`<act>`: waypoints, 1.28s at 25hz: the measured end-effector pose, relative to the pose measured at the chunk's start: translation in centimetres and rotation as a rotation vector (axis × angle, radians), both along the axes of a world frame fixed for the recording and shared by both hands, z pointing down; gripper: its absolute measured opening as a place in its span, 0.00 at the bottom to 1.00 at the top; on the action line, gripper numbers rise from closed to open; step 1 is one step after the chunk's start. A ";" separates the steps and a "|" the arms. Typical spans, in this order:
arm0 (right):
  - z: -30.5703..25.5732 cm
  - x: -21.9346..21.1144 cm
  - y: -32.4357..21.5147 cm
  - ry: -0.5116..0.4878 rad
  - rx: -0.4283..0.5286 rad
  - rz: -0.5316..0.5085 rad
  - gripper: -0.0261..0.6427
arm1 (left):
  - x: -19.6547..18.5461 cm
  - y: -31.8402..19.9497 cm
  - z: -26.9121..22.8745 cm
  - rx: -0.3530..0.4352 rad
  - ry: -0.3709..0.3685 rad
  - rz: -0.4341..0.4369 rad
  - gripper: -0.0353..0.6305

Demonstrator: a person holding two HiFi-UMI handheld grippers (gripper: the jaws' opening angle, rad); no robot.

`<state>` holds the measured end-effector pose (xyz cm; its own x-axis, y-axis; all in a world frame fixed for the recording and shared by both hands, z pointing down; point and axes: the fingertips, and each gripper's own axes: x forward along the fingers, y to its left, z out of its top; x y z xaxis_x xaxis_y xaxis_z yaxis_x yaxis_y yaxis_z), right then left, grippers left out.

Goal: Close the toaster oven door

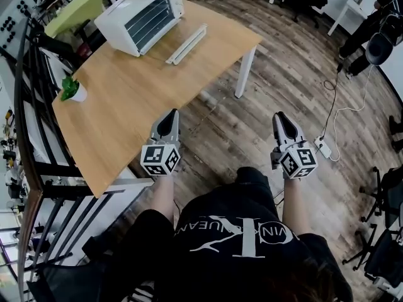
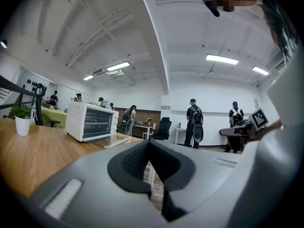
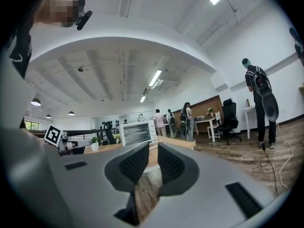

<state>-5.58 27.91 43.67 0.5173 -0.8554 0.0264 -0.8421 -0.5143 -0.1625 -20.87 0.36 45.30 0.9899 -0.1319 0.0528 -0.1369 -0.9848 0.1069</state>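
Note:
The white toaster oven [image 1: 141, 14] stands at the far end of the wooden table [image 1: 126, 112], its glass door [image 1: 187, 44] dropped open and lying flat toward the table's right edge. My left gripper [image 1: 169, 123] hangs just off the near table edge, jaws together and empty. My right gripper [image 1: 283, 123] is over the floor further right, with a narrow gap between its jaws and nothing in it. The left gripper view has the oven [image 2: 90, 121] far ahead left of the left gripper [image 2: 149, 144]. The right gripper view has the oven [image 3: 137, 133] beyond the right gripper [image 3: 150, 148].
A small potted plant [image 1: 74, 90] sits at the table's left edge. A black railing [image 1: 31, 137] runs along the left. A power strip and cables [image 1: 322, 146] lie on the floor to the right, with office chairs [image 1: 384, 257] beyond. People stand in the background.

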 end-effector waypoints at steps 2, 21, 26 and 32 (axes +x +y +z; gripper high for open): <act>-0.4 1.0 -0.9 0.006 0.006 -0.014 0.07 | 0.3 -0.7 -0.2 0.000 0.001 -0.016 0.04; -0.5 15.6 -13.6 0.029 -0.039 -0.284 0.07 | 9.7 -7.6 0.0 -0.004 -0.012 -0.233 0.04; -0.4 18.8 -15.8 0.021 -0.030 -0.344 0.07 | 11.7 -9.2 -0.2 -0.004 -0.016 -0.307 0.04; 0.0 22.2 -17.5 0.031 -0.047 -0.431 0.07 | 14.7 -9.4 -0.6 0.002 0.002 -0.372 0.04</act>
